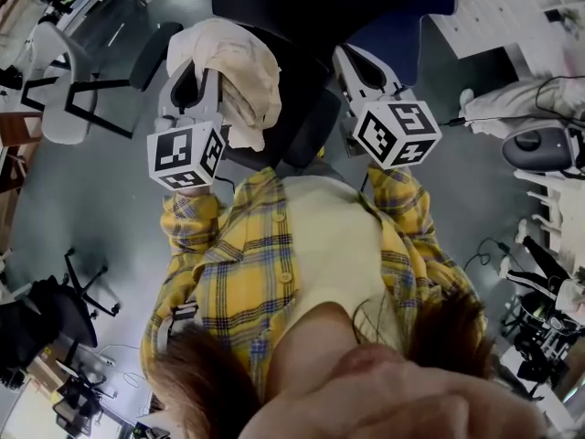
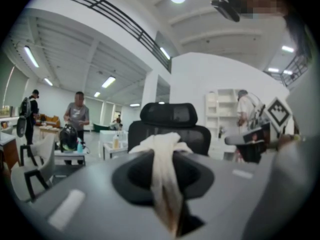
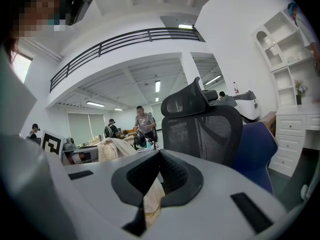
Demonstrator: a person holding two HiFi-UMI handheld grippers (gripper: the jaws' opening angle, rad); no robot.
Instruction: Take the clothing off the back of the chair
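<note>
A cream garment (image 1: 239,71) is bunched over my left gripper (image 1: 196,73), which is shut on it. In the left gripper view a strip of the cloth (image 2: 164,179) runs down between the closed jaws. The black mesh office chair (image 2: 169,128) with a headrest stands just beyond, its back bare. My right gripper (image 1: 346,57) is level with the left one, beside the chair (image 1: 302,26). In the right gripper view a fold of cream cloth (image 3: 151,200) sits pinched in that gripper's (image 3: 156,181) jaws, with the chair back (image 3: 202,131) close ahead.
A blue chair (image 3: 256,154) stands right of the black one. White desks (image 1: 512,12) and shelves (image 3: 292,49) lie to the right, and more chairs (image 1: 64,99) on the grey floor to the left. People (image 2: 76,116) stand at tables further off.
</note>
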